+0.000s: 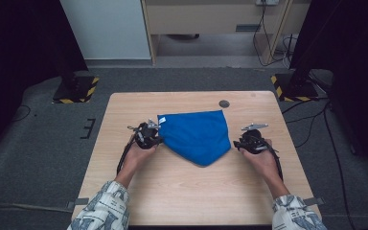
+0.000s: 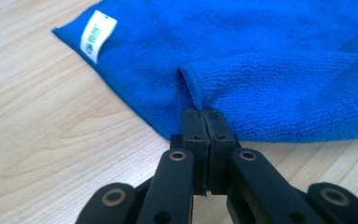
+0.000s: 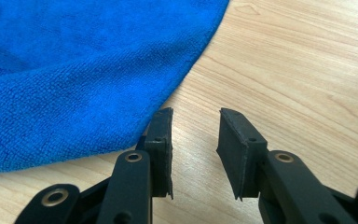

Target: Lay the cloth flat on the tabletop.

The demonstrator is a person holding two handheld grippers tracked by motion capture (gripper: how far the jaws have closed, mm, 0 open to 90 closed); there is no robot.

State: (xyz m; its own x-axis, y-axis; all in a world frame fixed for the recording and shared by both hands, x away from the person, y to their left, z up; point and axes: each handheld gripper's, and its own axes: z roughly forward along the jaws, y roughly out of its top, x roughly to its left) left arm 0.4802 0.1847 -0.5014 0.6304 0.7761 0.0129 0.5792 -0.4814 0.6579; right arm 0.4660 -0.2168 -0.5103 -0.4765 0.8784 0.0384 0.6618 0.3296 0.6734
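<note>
Lying flat on the tabletop [image 1: 191, 191], the blue cloth [image 1: 195, 135] sits at the centre, its point towards the near edge and a white tag [image 2: 98, 36] at its far-left corner. The left gripper [image 1: 154, 137] pinches a raised fold of the cloth's left edge, fingers [image 2: 195, 128] closed on it. The right gripper [image 1: 237, 144] rests just beside the cloth's right edge, fingers [image 3: 161, 135] parted with only bare wood between them.

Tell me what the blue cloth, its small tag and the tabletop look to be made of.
Blue cloth: likely microfibre, matte; a fine looped pile and stitched hem show.
Tag: probably woven or satin fabric, white, faintly glossy, with blurred print.
Tabletop: pale wood or a wood-look laminate, smooth; grain lines show, but which cannot be told.
</note>
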